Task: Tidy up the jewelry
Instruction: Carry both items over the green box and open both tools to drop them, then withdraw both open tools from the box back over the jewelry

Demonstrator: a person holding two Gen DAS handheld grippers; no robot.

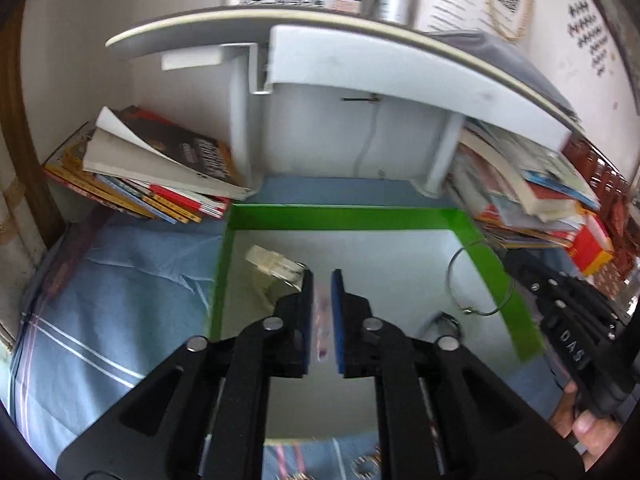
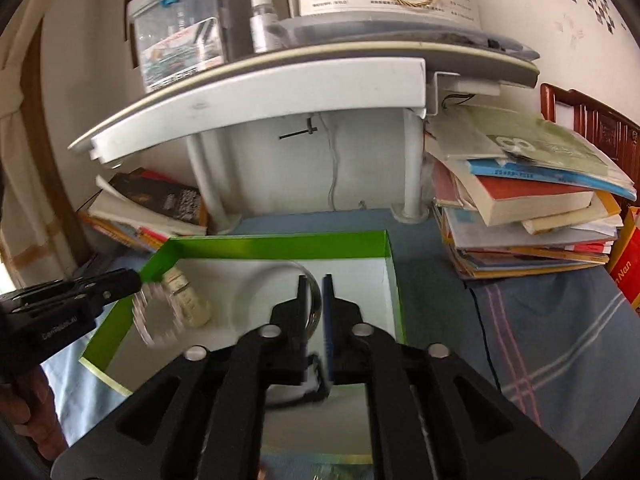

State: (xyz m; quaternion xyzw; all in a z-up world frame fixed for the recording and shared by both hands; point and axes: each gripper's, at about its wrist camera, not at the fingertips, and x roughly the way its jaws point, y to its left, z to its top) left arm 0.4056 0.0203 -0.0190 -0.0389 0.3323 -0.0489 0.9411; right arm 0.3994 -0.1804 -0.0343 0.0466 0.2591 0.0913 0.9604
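Two black plastic claws: left claw (image 1: 321, 280), right claw (image 2: 316, 284). Blue pads (image 1: 337, 320) inside fingers, silver round pivot screws, white lettering on housings.

The tray (image 1: 340, 218) lies on the cloth (image 1: 120, 280), before the shelf (image 1: 360, 56). One book stack (image 1: 152, 172) sits at its far left, another (image 2: 532, 216) at its far right. A small bottle (image 2: 188, 300) lies in the tray's left part; a wire ring (image 1: 476, 280) hangs over its right wall.
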